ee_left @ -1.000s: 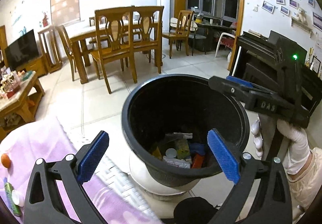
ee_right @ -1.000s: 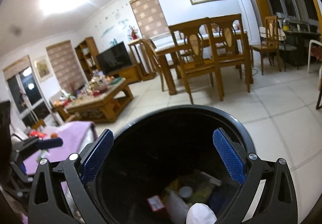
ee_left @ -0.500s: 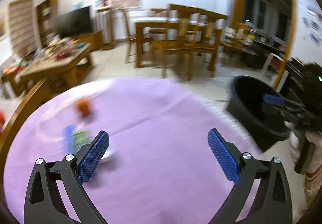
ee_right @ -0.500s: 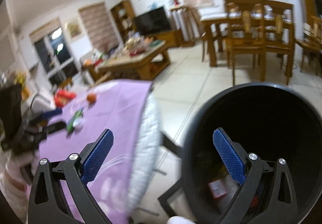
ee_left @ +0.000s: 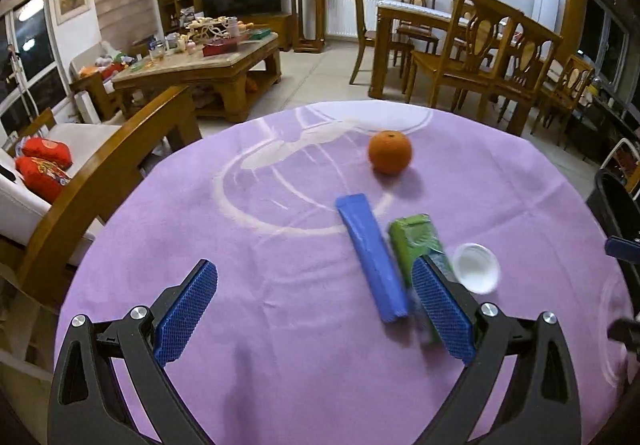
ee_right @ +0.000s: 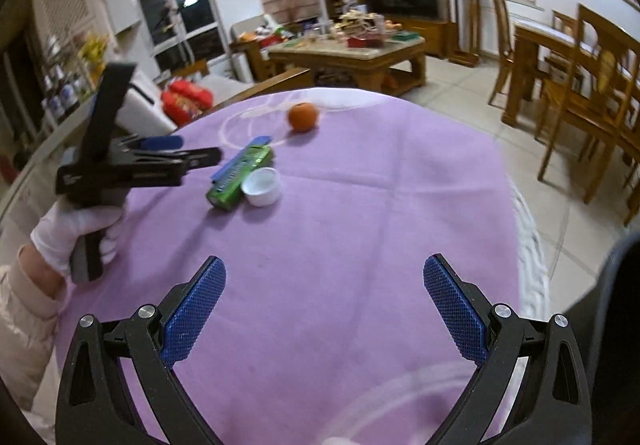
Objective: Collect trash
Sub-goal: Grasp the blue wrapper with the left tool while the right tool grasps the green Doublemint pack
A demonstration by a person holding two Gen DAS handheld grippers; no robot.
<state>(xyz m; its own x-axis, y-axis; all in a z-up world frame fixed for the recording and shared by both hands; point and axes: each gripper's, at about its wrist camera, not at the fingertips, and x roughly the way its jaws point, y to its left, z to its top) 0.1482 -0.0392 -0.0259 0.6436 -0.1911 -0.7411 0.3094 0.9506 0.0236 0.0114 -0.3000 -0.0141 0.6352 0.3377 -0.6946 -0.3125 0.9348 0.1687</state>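
On the round table with a purple cloth (ee_left: 280, 325) lie a blue flat packet (ee_left: 370, 255), a green packet (ee_left: 416, 241), a small white cup (ee_left: 477, 272) and an orange (ee_left: 389, 152). My left gripper (ee_left: 314, 313) is open and empty, just short of the packets; its right finger overlaps the green packet. In the right wrist view the green packet (ee_right: 240, 175), white cup (ee_right: 262, 185) and orange (ee_right: 303, 117) lie far ahead. My right gripper (ee_right: 324, 313) is open and empty over the cloth (ee_right: 360, 225). The left gripper (ee_right: 176, 159) shows at left.
The black trash bin's rim (ee_left: 612, 205) shows at the right edge of the table. Wooden chairs and a dining table (ee_left: 480, 45) stand behind, a cluttered coffee table (ee_left: 200, 61) to the back left, a wooden chair back (ee_left: 112, 181) at the table's left.
Both grippers swung left from over the black bin to the purple table. The packets, cup and orange now lie close before the left gripper. Both stayed open.
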